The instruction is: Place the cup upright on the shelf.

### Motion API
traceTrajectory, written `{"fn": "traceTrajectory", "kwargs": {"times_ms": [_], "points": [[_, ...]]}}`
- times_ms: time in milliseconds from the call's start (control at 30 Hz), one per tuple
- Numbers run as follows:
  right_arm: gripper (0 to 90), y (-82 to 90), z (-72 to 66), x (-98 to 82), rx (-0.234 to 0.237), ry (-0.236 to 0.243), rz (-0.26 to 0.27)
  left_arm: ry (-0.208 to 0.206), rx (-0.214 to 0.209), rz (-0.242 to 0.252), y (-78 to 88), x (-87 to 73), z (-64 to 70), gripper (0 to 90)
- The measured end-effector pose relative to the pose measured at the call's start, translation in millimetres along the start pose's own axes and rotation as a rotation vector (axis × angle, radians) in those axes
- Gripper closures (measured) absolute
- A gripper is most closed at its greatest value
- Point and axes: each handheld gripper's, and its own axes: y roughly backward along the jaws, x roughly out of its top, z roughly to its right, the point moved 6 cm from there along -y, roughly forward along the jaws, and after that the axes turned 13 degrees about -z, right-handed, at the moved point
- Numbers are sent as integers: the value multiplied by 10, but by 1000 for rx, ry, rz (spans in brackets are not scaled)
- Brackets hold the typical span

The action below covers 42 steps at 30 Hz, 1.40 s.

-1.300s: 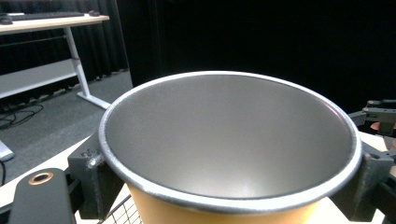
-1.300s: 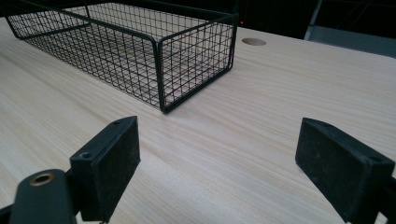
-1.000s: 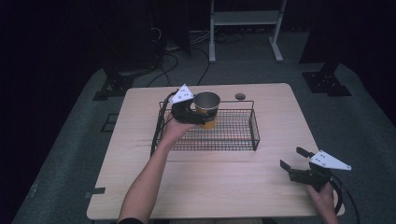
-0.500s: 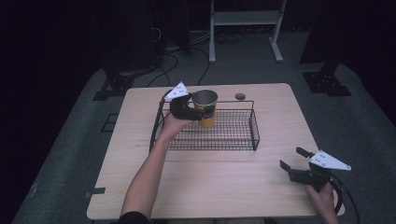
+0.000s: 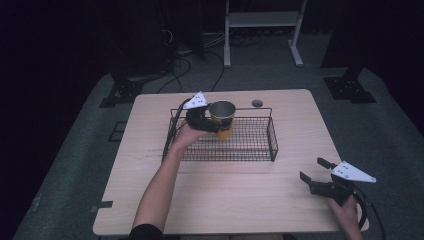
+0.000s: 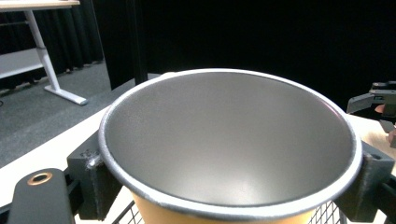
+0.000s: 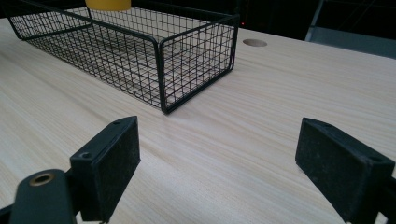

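- Left gripper (image 5: 210,123): jaws clamped on the cup (image 5: 222,119), 1 pad on each side of the wall just under the rim. Held over the left-rear part of the wire basket (image 5: 272,142).
- Cup: yellow outside, grey inside, upright, mouth up. In the left gripper view the cup (image 6: 231,144) is seen from just above the rim, with basket mesh visible below it at the bottom edge. Whether its base touches the basket floor: cannot tell.
- Person's left forearm (image 5: 157,187) runs from the bottom edge up to the gripper, hand at the basket's left end.
- Wire basket: black, rectangular, long side across the table (image 5: 240,200), sitting on the rear half. In the right gripper view the basket (image 7: 196,51) has its near corner ahead of the jaws, and the cup's yellow bottom (image 7: 108,4) shows at the top edge.
- Round hole (image 5: 257,103) in the tabletop, just behind the basket's right-rear area.
- Right gripper (image 5: 315,176): jaws wide apart, nothing between them, just bare wood. Low over the table's front-right corner, well apart from the basket, grey 3-cornered plate on top.
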Motion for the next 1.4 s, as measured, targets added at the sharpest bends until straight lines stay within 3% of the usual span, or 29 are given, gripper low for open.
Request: {"fn": "traceTrajectory", "kwargs": {"times_ms": [233, 567, 800, 1133, 1400], "points": [[128, 1, 6, 1, 0, -3, 2, -30, -19, -51, -43, -86, -7, 122], [128, 1, 3, 1, -1, -1, 1, -61, -88, -97, -119, -186, 28, 121], [128, 1, 7, 2, 0, -4, 3, -81, -90, -124, -190, -248, 22, 103], [128, 2, 5, 1, 1, -2, 3, -103, -97, -205, -260, -373, 15, 103], [128, 1, 7, 1, 0, -3, 3, -112, -90, -222, -262, -380, 16, 72]]}}
